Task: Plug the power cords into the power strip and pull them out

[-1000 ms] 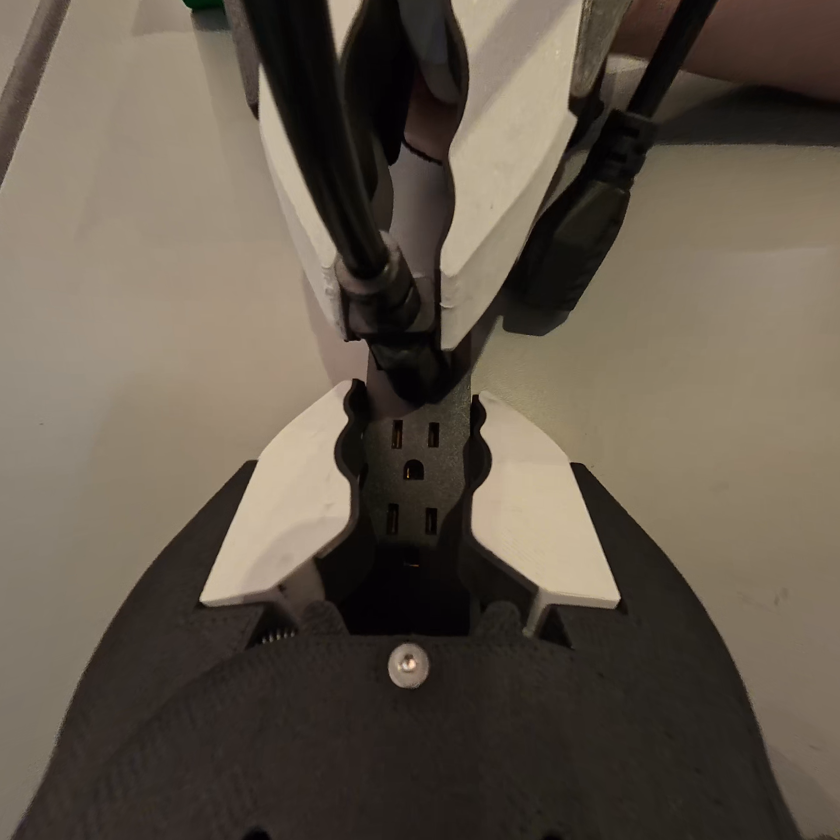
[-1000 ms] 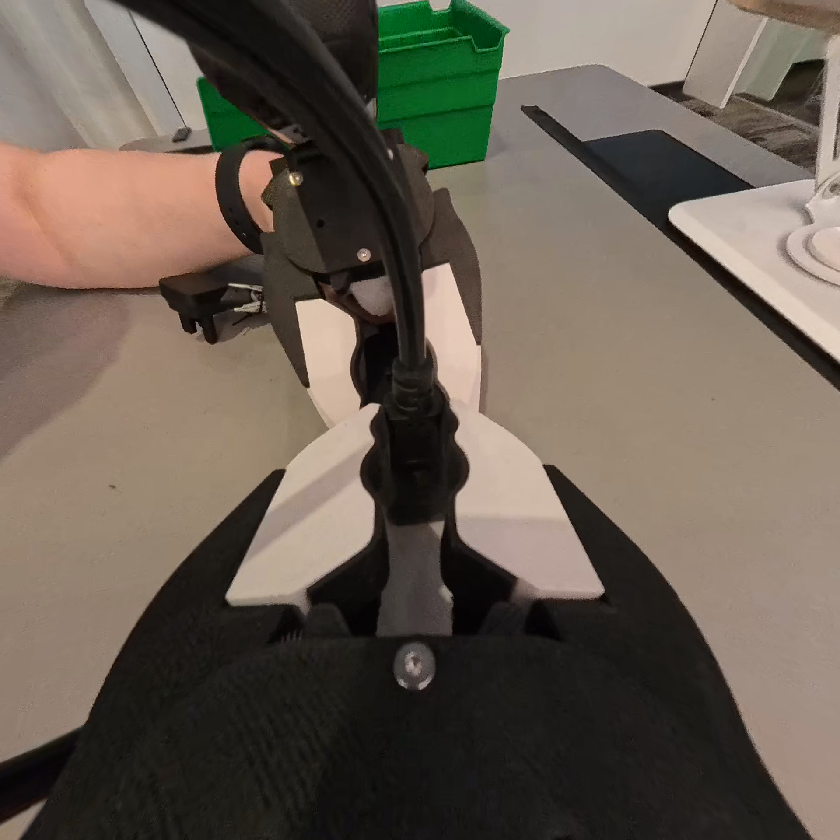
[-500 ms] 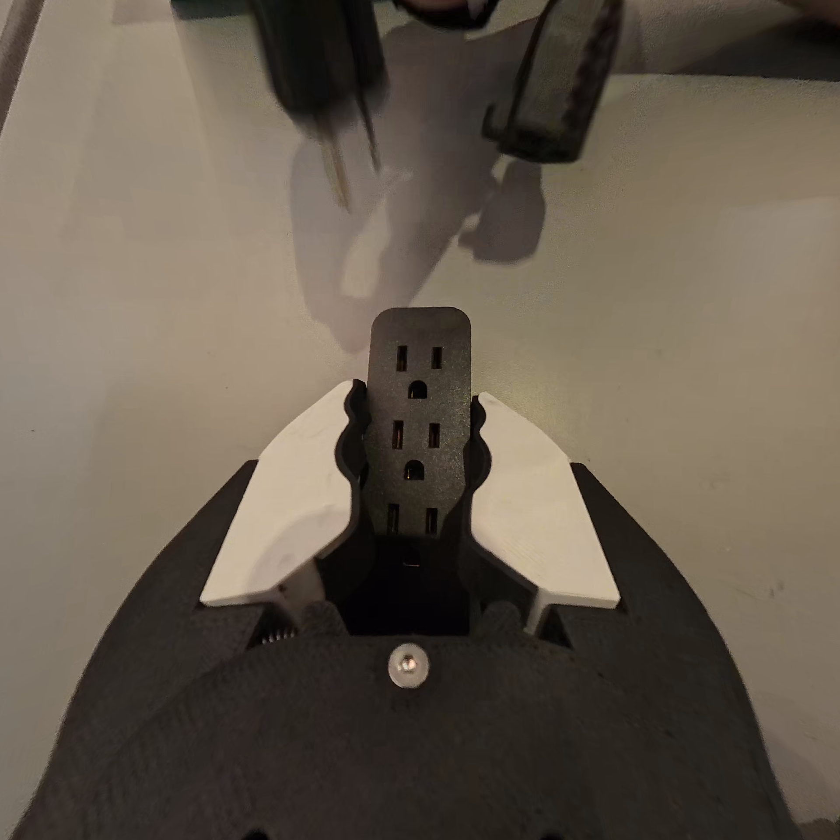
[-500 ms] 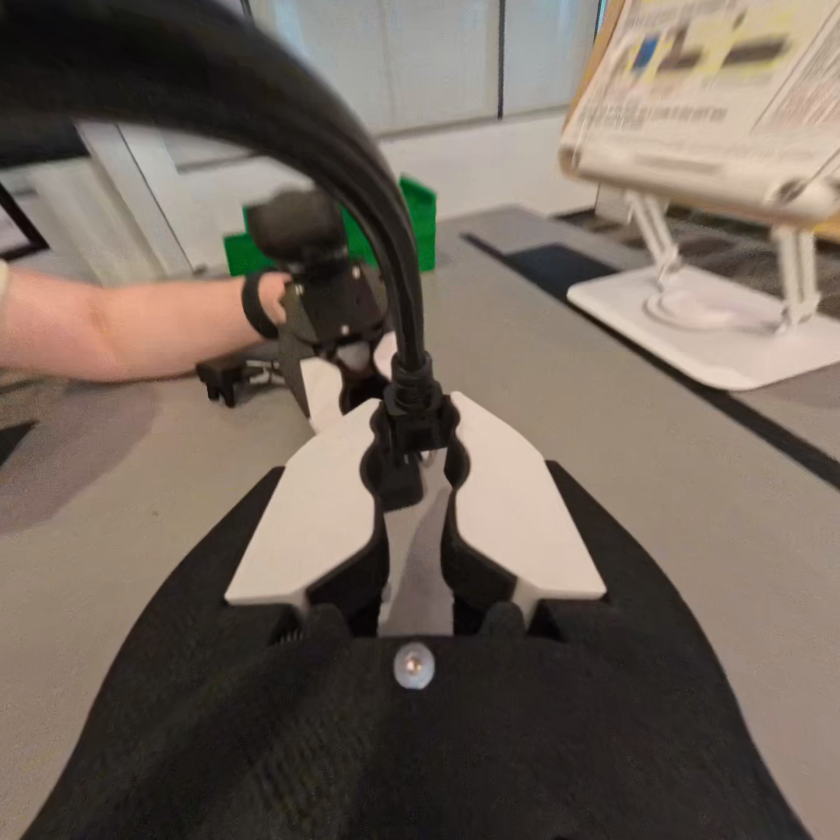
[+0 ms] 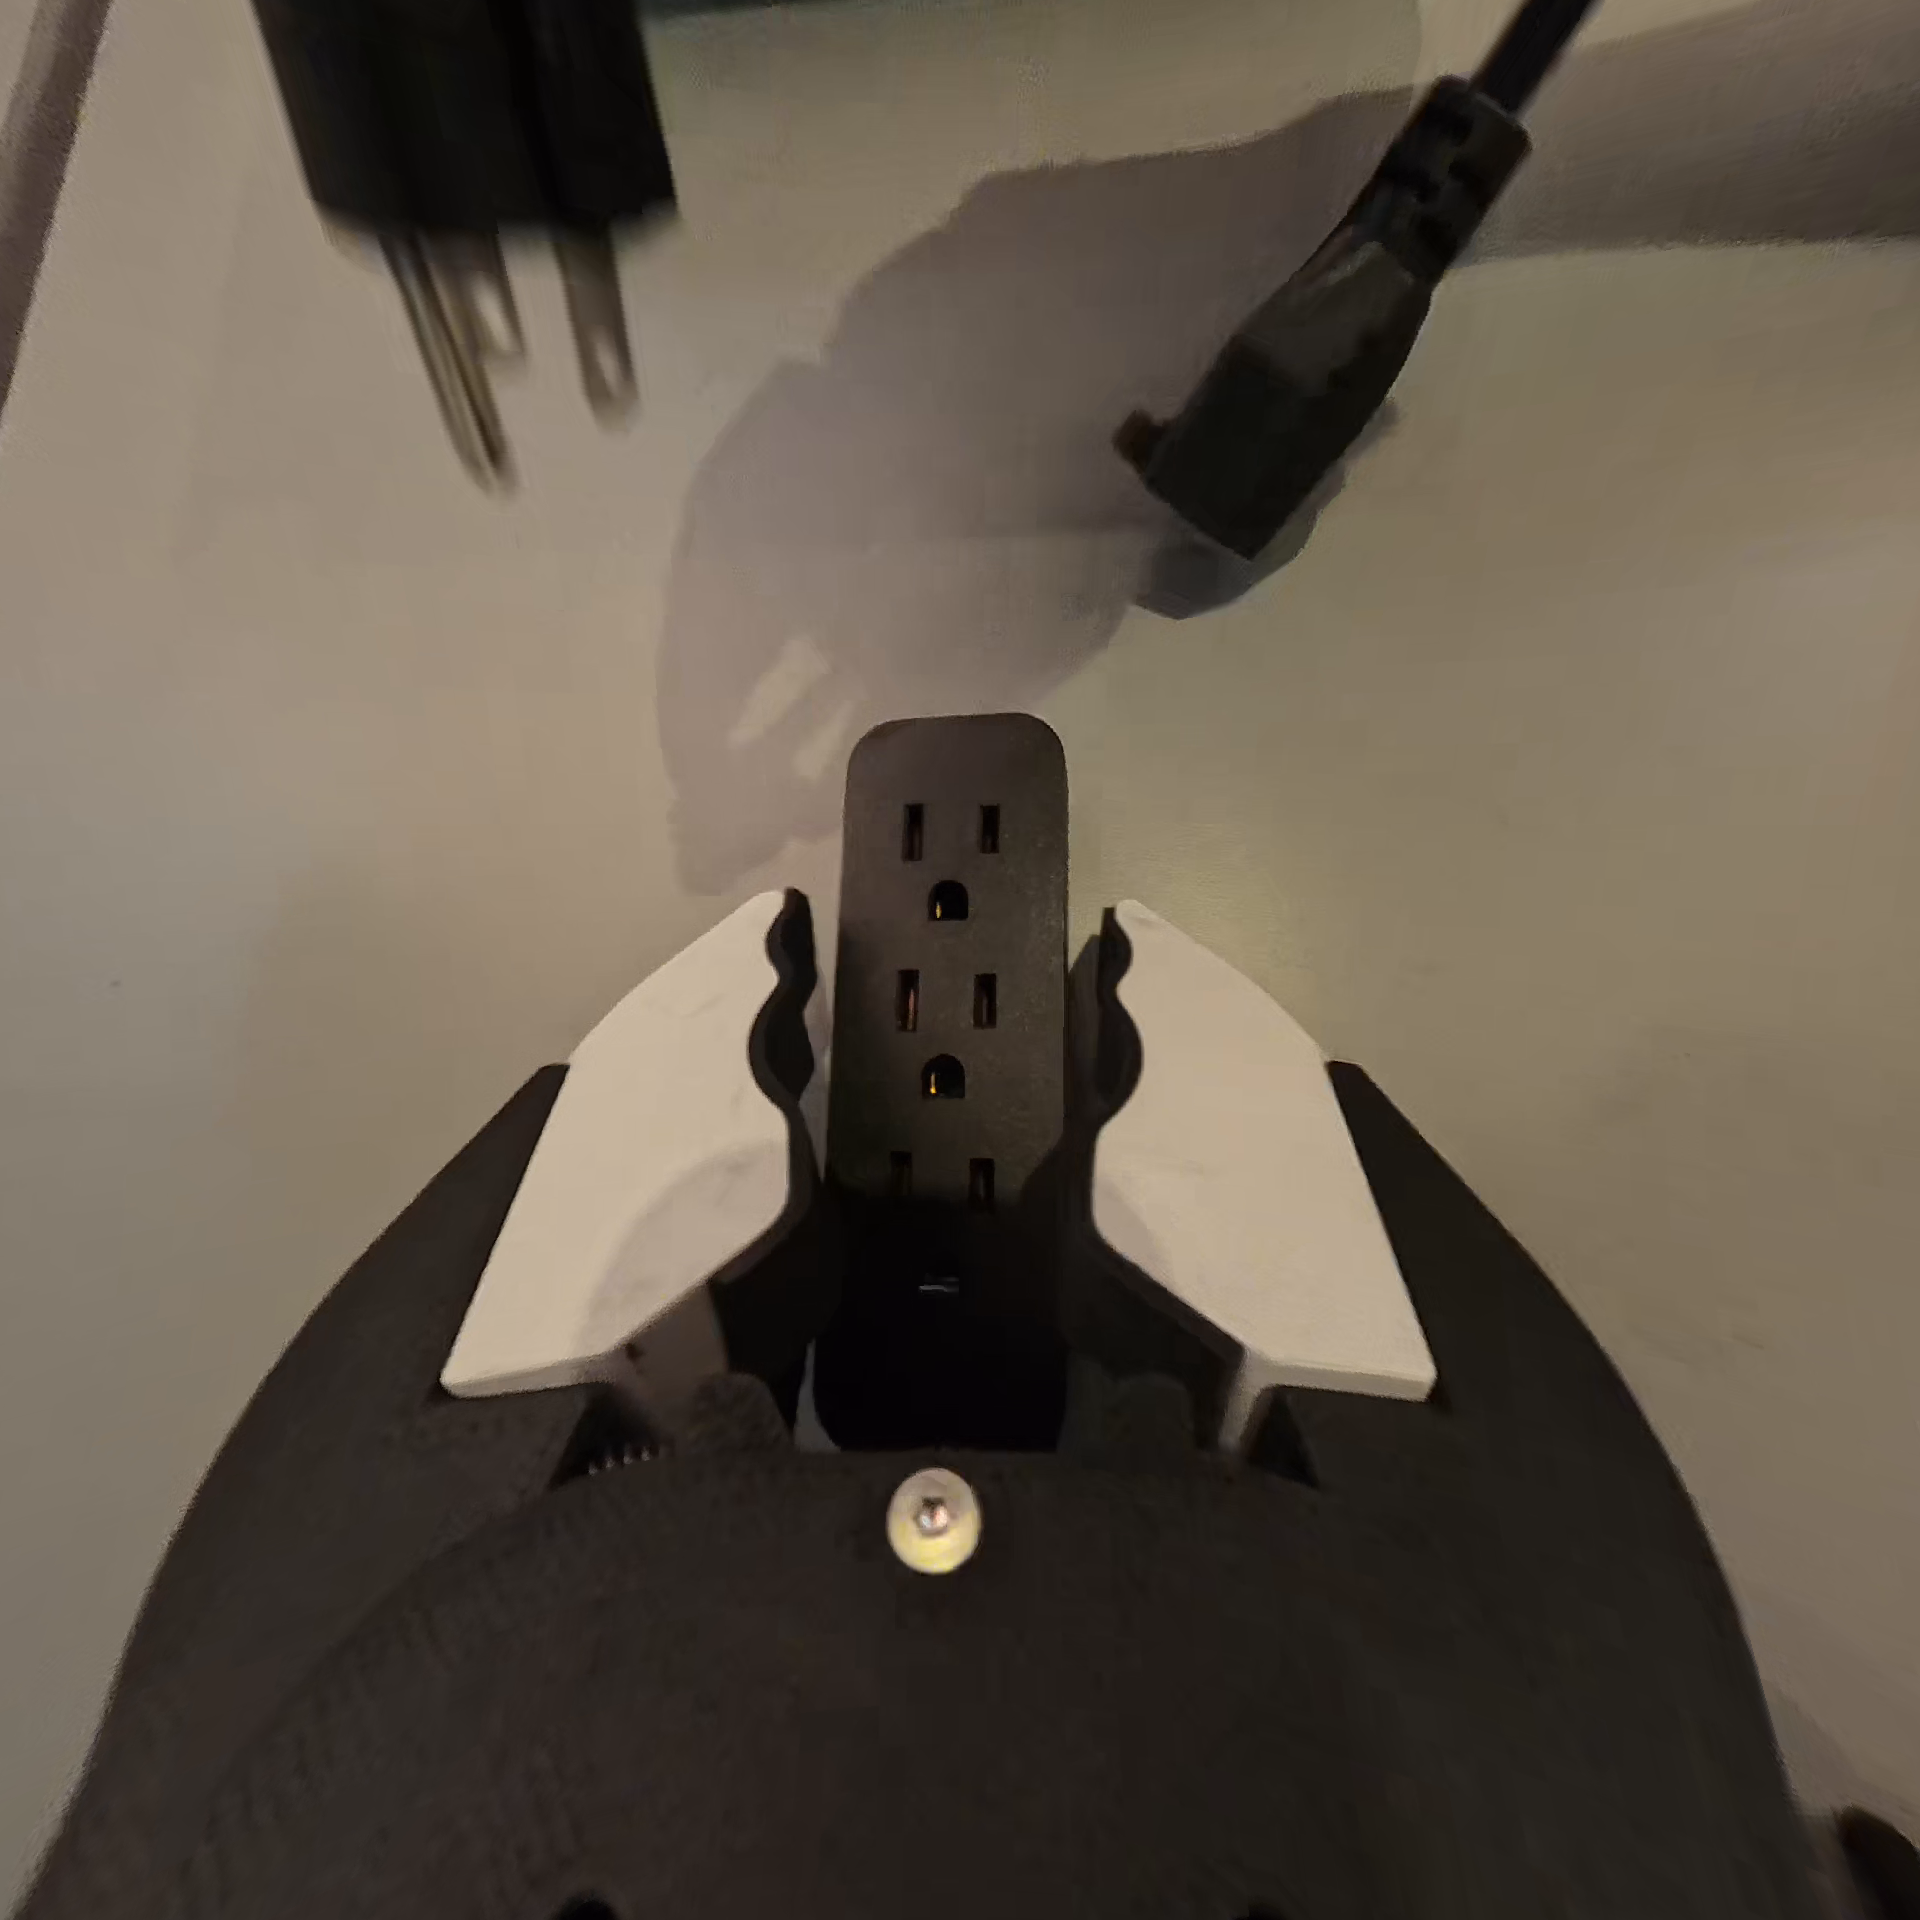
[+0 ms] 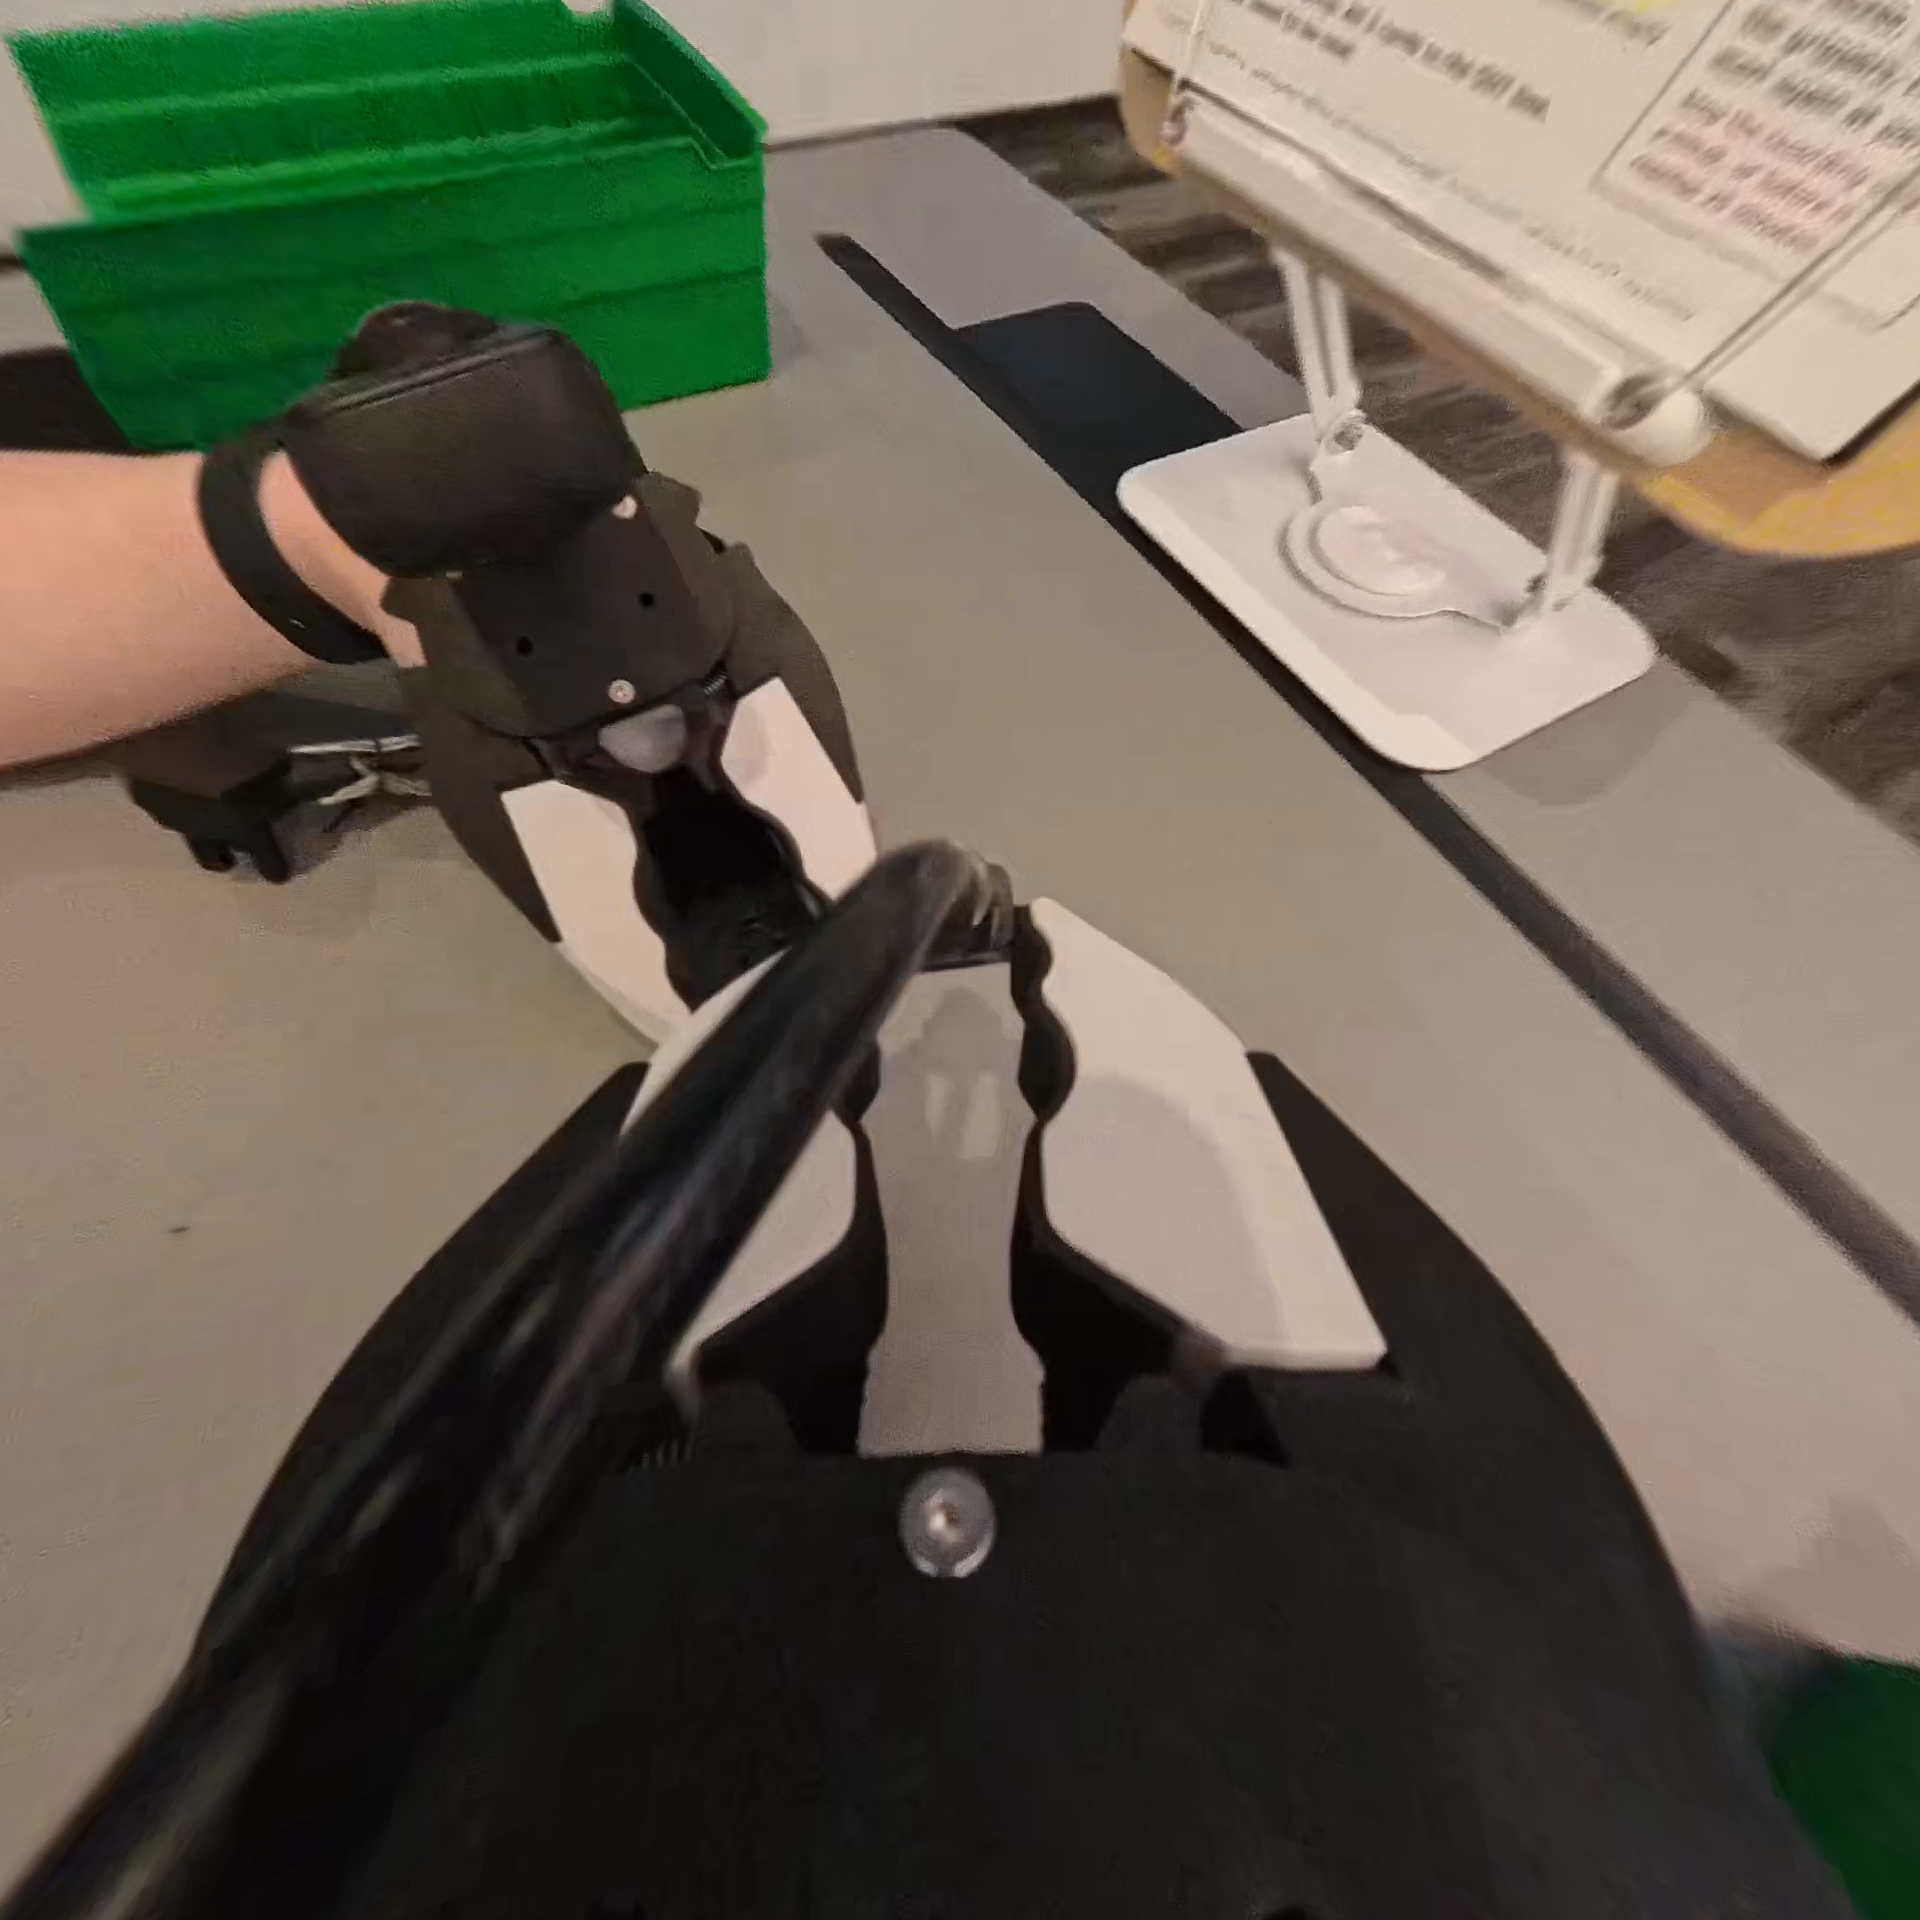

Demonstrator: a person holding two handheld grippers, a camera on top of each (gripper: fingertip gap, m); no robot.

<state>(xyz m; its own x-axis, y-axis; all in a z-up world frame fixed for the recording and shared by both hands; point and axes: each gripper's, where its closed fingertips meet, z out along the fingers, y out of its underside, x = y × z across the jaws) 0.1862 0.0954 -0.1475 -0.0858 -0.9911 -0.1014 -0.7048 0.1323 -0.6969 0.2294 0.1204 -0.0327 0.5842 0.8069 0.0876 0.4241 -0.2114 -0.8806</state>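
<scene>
A black power strip (image 5: 951,997) lies on the grey table with my left gripper (image 5: 951,904) shut on it, jaws on its two long sides. Its three visible outlets are empty. My right gripper (image 6: 935,935) is shut on a black three-prong plug (image 5: 468,156), which is blurred and hangs in the air above and left of the strip, prongs down. Its thick black cord (image 6: 644,1195) arches back over my right gripper's left finger. The left gripper (image 6: 717,935) also shows in the right wrist view, pointing down at the table.
A second black cord connector (image 5: 1299,395) lies on the table beyond the strip at the right. A green bin (image 6: 395,208) stands at the back. A white stand (image 6: 1382,592) holding papers is at the right. A person's forearm (image 6: 104,592) comes in from the left. One gripper's finger ends stand about 12 cm off the other's.
The plug was in the strip's far outlet a second ago. My right gripper pulled it out and lifted it away. The left gripper stayed on the strip.
</scene>
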